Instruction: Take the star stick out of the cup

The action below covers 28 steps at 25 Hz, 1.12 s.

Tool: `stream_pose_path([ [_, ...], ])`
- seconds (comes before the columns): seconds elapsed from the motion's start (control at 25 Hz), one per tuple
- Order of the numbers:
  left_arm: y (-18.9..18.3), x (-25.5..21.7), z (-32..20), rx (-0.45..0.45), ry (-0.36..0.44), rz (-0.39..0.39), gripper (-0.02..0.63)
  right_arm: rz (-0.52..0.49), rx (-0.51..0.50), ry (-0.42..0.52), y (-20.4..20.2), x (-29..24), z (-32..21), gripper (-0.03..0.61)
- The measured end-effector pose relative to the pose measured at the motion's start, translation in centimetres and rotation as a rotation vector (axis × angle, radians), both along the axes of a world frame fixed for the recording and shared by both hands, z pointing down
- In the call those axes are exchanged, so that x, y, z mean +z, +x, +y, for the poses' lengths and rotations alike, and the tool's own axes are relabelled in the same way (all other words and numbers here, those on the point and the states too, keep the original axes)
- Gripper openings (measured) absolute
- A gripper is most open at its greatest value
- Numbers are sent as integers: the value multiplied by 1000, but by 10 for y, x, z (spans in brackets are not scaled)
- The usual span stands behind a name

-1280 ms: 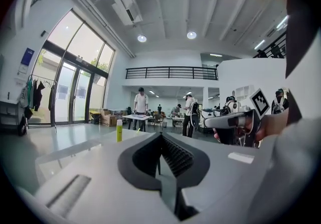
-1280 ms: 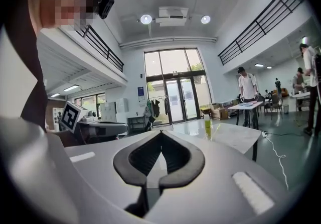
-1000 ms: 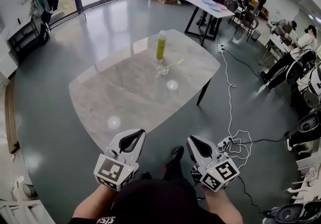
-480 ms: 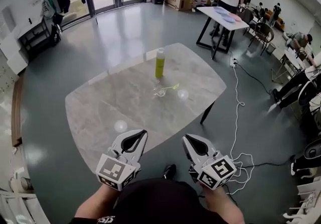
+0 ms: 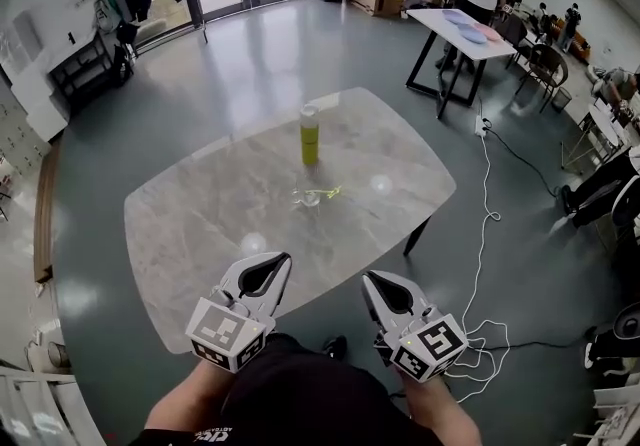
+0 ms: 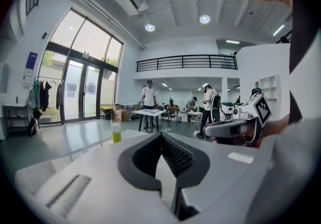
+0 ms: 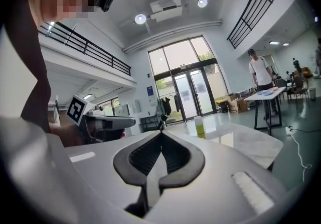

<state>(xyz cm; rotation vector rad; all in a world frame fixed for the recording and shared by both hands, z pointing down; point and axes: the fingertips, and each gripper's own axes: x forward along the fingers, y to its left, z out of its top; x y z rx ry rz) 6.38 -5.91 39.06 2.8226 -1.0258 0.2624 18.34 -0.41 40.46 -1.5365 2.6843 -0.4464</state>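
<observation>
The big grey stone table point(image 5: 200, 224) is in front of you. Near its middle, the thin yellow-green star stick point(image 5: 330, 193) seems to rest in a small clear cup point(image 5: 303, 199). Your left gripper point(image 5: 279, 260) and right gripper point(image 5: 369, 278) are closed, empty and far from it. A rough pull could tip the cup.

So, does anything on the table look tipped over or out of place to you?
Possibly: the clear cup looks low, as if lying on its side, with the star stick jutting almost flat to its right, though it is too small to be sure. The green bottle behind it stands upright.
</observation>
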Motion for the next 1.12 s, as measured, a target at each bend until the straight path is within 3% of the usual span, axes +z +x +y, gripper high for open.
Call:
stream_pose_path([
  [0.44, 19, 17, -58, 34, -41, -10, -2, 15, -24, -41, -2, 5, -66, 15],
  [0.64, 25, 14, -81, 69, -11, 28, -2, 49, -17, -83, -6, 14, -91, 15],
  [0.8, 33, 30, -101, 92, -8, 3, 0, 53, -16, -105, -3, 25, -107, 15],
  [0.84, 35, 36, -105, 91, -17, -4, 5, 53, -19, -116, -1, 29, -109, 15],
  [0.92, 40, 49, -113, 86, -27, -24, 76, 44, -26, -141, 6, 39, -115, 15],
  [1.12, 62, 73, -134, 67, -12, -82, 120, 39, -82, -173, 17, 55, -136, 15],
])
